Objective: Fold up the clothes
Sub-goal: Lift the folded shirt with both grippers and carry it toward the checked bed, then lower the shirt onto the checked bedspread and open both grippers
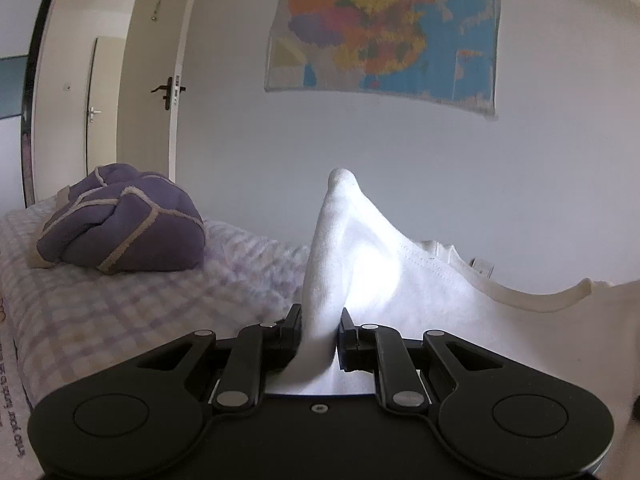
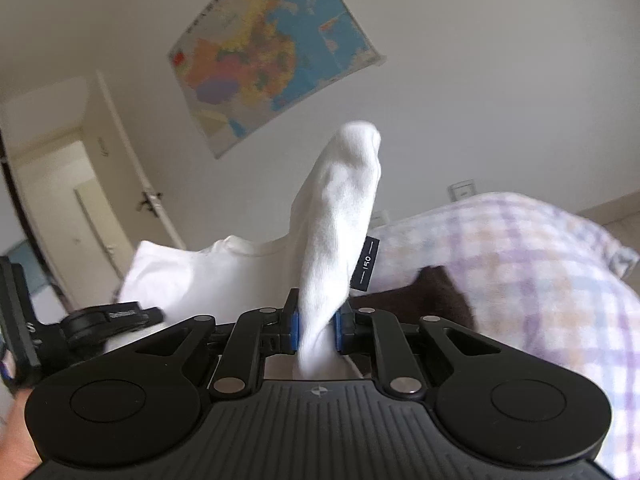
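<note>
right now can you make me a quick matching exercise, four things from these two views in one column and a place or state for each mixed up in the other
Things:
1. white garment
2. purple bundle
3. map
4. door

Places or states:
a. hung on the wall
b. standing open
c. lying crumpled on the checked bedcover
d. pinched in the left gripper and the right gripper

Pairs: 1-d, 2-c, 3-a, 4-b
</note>
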A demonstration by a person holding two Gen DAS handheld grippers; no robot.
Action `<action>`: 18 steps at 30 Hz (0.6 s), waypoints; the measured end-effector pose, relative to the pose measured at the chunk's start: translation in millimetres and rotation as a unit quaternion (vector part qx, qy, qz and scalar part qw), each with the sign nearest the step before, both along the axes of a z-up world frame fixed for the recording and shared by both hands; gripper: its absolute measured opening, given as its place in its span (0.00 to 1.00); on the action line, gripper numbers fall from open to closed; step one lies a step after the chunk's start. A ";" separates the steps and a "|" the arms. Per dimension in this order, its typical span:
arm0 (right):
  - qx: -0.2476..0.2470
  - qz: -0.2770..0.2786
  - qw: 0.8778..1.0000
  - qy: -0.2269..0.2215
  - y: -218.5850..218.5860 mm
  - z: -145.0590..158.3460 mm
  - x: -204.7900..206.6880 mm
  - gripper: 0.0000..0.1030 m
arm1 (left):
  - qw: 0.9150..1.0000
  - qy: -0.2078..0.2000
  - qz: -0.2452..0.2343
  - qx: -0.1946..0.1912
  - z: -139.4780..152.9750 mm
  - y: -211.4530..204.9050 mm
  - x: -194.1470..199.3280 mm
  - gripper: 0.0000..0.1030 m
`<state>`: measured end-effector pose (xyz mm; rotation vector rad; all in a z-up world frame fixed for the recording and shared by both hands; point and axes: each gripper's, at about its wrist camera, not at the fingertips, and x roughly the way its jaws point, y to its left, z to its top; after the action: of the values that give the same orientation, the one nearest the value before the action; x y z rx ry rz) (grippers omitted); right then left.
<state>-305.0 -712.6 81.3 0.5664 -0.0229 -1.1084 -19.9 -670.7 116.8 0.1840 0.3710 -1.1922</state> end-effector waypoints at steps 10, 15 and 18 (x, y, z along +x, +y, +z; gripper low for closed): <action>0.060 -0.079 0.990 0.099 -28.6 -27.2 6.3 0.42 | 0.995 -0.047 0.065 0.055 -35.1 -28.1 18.2 0.52; -0.019 -0.100 0.986 0.129 -12.1 -16.3 15.7 0.54 | 0.995 -0.030 0.093 0.004 -21.1 -6.4 27.2 0.58; -0.079 -0.089 0.982 0.147 3.8 -6.5 27.5 0.60 | 0.998 -0.019 0.059 -0.026 -14.1 5.4 19.9 0.58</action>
<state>-277.5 -708.9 74.8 0.2575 0.0951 -1.3428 0.0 -665.3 102.7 0.1373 0.3128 -1.0793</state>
